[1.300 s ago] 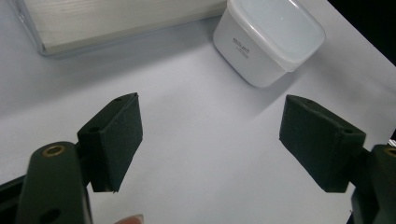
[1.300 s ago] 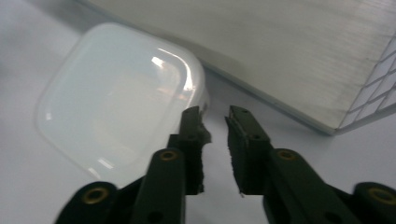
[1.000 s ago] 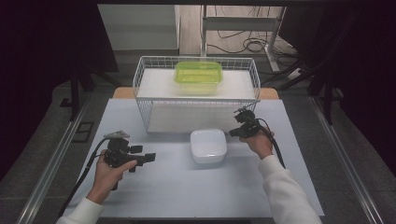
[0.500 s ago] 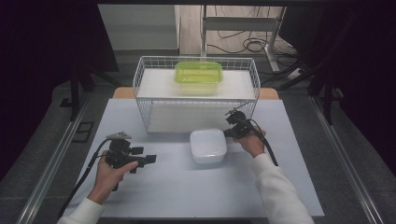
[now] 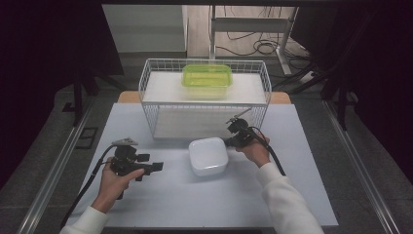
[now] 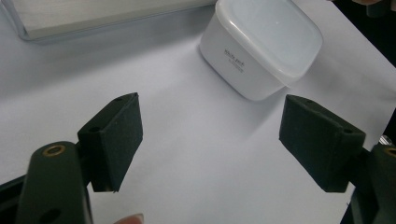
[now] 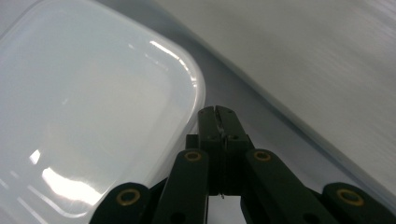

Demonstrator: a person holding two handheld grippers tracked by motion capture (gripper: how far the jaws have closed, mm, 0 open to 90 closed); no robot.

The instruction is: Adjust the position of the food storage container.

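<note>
Room: dark surround, pale counter at centre frame, wire basket at its far edge.
High view: white lidded box at centre; right claw touches or nearly touches its upper-right corner, left claw well apart at lower left.
Left claw view: left claw spread wide, empty; box lies upper right, ahead of it.
Right claw view: right claw pressed together, tips just beside the box rim, box to their left.
Nearer hand: right.

A white wire basket stands at the table's far side — a green lidded container sits inside it.
</note>
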